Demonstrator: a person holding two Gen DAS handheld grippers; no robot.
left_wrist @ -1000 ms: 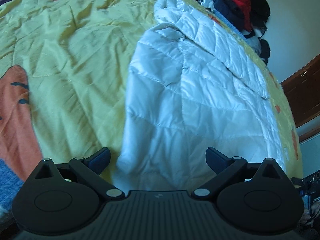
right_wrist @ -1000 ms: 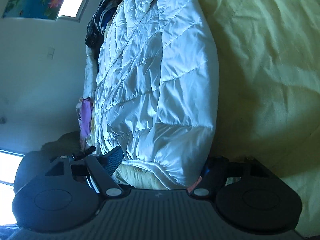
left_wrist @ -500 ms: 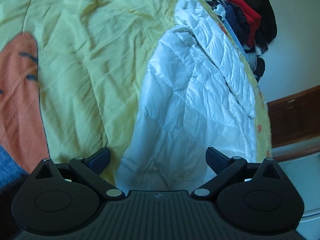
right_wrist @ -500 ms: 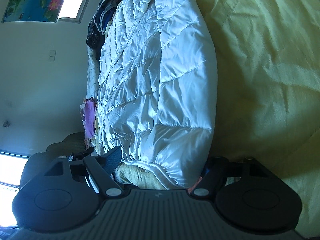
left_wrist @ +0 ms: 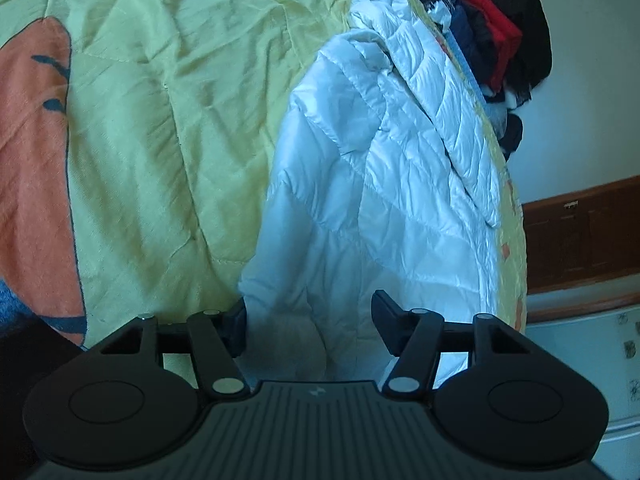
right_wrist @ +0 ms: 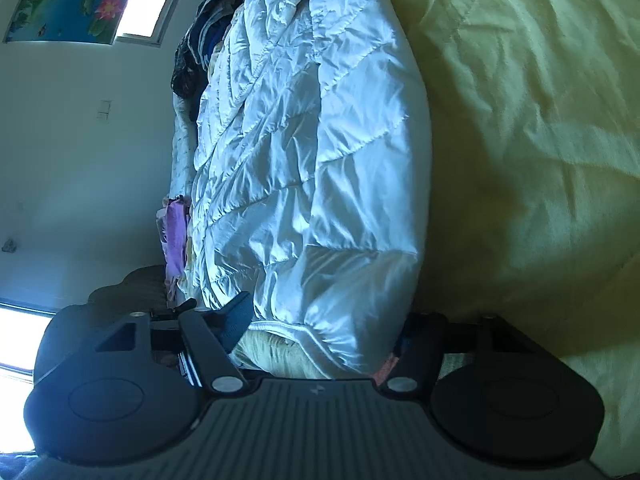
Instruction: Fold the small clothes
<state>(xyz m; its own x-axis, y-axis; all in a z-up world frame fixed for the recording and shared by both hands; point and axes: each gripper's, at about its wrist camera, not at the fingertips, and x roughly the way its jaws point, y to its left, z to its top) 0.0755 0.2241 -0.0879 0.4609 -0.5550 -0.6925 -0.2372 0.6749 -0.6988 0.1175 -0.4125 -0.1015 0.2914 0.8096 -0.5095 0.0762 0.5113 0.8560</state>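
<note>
Left tool [left_wrist: 308, 322]: jaws closing, hem of white quilted jacket [left_wrist: 380, 184] between them, pads not yet pressing. Right tool [right_wrist: 326, 330]: jaws closing around the jacket's [right_wrist: 304, 168] other hem end; grip unclear. Jacket lies along the bed's edge on the yellow quilt [left_wrist: 168, 92], clothes pile [left_wrist: 500, 40] beyond

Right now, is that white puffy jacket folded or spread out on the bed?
Folded, lengthwise at least: the white quilted jacket lies as a narrow doubled strip on the yellow bedspread, one layer overlapping the other.
</note>
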